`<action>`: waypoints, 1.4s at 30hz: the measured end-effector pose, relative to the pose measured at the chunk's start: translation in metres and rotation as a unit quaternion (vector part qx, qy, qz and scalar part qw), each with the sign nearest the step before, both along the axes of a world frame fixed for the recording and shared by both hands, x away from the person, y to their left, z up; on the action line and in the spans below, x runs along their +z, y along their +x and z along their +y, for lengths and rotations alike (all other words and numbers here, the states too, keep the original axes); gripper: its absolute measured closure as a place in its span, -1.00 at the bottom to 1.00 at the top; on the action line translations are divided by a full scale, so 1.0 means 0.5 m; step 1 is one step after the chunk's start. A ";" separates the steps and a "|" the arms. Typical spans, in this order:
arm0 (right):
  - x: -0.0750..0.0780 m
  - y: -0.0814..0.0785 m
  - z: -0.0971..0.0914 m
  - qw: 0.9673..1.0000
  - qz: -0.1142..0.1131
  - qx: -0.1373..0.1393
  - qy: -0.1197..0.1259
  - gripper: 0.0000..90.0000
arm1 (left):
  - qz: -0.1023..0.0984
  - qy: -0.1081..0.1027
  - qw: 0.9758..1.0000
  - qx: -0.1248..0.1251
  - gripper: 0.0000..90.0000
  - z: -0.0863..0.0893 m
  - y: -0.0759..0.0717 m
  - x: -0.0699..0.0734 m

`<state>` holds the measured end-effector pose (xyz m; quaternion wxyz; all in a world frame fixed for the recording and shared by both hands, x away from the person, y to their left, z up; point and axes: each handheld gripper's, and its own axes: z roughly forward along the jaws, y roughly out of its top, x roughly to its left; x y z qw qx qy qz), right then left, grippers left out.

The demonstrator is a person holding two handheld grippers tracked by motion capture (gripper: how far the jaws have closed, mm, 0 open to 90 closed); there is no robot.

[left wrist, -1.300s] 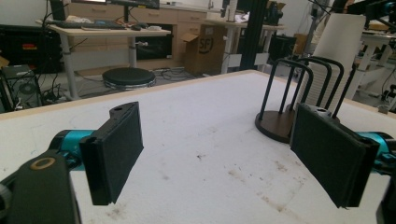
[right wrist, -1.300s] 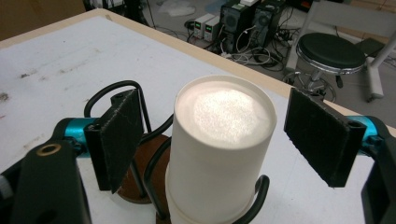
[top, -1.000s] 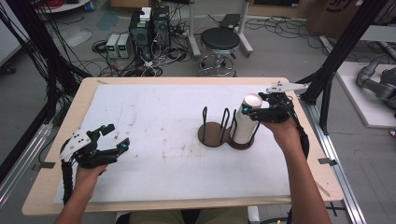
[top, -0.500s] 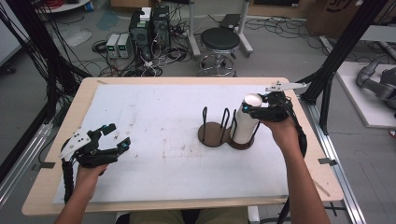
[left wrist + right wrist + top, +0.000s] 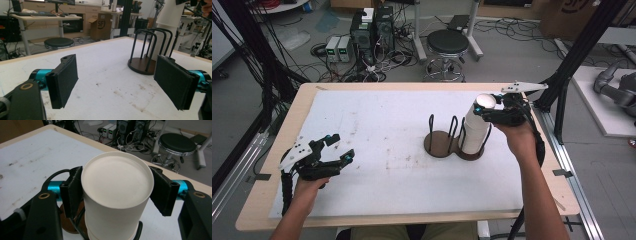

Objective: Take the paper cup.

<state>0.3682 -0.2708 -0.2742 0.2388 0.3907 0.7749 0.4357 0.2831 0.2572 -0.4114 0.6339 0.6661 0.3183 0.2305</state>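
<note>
Right gripper (image 5: pixel 492 116) jaws clamp the top of the upright white paper cup stack (image 5: pixel 475 131), long axis vertical, seated in the dark wire-looped wooden holder (image 5: pixel 443 143) on the tabletop (image 5: pixel 387 130). Left gripper (image 5: pixel 334 152), well apart, jaws spread, empty.
</note>
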 end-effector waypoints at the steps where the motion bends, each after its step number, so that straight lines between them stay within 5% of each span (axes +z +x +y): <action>1: 0.005 -0.002 0.000 1.000 -0.004 -0.001 0.001 -0.25 | 0.004 0.002 1.000 0.000 -0.58 -0.001 0.000 0.000; 8: 0.039 -0.024 -0.010 0.999 -0.030 -0.007 0.010 -0.25 | 0.004 0.011 1.000 -0.008 -0.53 -0.010 -0.003 0.009; 15: 0.081 -0.060 -0.023 0.998 -0.060 -0.003 0.016 -0.24 | 0.005 -0.006 1.000 -0.011 -0.61 -0.012 -0.006 0.017; 22: 0.096 -0.105 -0.015 0.996 -0.074 0.037 0.026 -0.23 | 0.008 -0.010 1.000 -0.029 -0.64 -0.020 -0.007 0.017; 31: 0.062 -0.144 0.019 0.992 -0.057 0.102 0.038 -0.24 | 0.007 -0.005 0.999 -0.040 -0.64 -0.035 -0.009 0.014; 42: -0.001 -0.153 0.053 0.990 -0.028 0.137 0.032 -0.24 | 0.014 -0.015 0.998 -0.066 -0.61 -0.054 -0.006 0.014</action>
